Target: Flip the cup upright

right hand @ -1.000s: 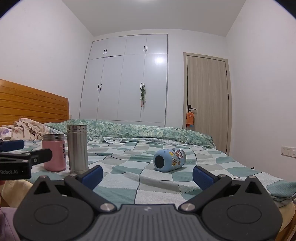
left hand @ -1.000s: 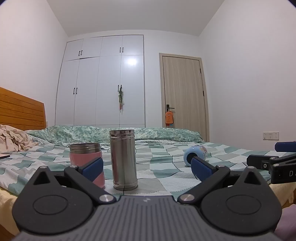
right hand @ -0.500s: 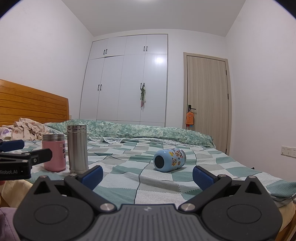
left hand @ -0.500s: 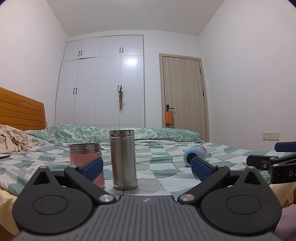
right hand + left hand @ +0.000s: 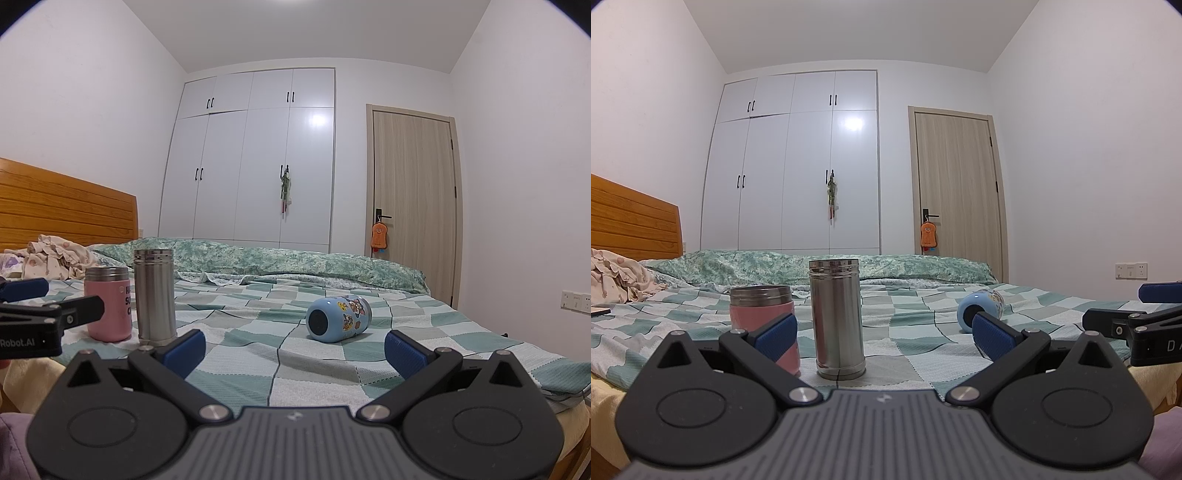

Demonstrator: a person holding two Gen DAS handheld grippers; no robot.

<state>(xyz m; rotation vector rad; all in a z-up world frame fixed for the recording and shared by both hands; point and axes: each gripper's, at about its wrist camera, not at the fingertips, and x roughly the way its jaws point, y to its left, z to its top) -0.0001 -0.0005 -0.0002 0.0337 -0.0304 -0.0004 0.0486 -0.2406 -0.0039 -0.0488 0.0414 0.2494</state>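
Observation:
A light blue cup with cartoon stickers [image 5: 338,318] lies on its side on the checked bedspread [image 5: 258,332], its round end facing me. It also shows in the left wrist view [image 5: 979,309], partly behind a fingertip. My right gripper [image 5: 294,347] is open and empty, a short way in front of the cup. My left gripper [image 5: 884,334] is open and empty, in front of an upright steel cup [image 5: 837,313] and an upright pink cup [image 5: 761,317].
The steel cup [image 5: 154,295] and pink cup [image 5: 109,303] stand left of the blue cup. A rolled green quilt [image 5: 277,260] lies across the far side. Crumpled clothes [image 5: 55,258] and a wooden headboard [image 5: 62,210] are at the left.

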